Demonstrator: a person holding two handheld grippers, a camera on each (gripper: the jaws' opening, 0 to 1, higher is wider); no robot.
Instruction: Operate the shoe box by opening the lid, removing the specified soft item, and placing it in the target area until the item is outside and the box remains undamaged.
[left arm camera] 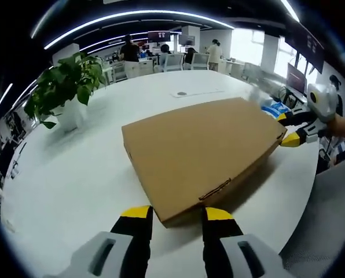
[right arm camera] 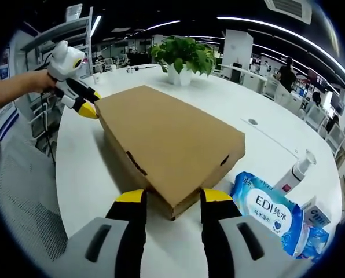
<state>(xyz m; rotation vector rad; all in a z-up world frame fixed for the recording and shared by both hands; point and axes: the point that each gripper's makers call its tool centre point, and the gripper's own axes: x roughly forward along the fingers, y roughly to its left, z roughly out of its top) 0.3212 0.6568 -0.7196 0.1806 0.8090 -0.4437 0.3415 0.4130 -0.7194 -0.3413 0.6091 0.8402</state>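
Two open grippers, left gripper [left arm camera: 177, 215] and right gripper [right arm camera: 167, 198], bracket opposite corners of the closed, flat shoe box [left arm camera: 201, 147], along its diagonal

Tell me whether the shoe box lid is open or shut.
Shut: the shoe box lid lies flat and flush on top in both views, no gap showing.

Closed shoe box [left arm camera: 202, 152] between left gripper [left arm camera: 177, 214] and right gripper [left arm camera: 290, 127]

The white table [right arm camera: 265, 145] carries a closed cardboard box [right arm camera: 167, 139], potted plant [right arm camera: 181, 58], wipes pack [right arm camera: 271, 211] and pump bottle [right arm camera: 294, 174].
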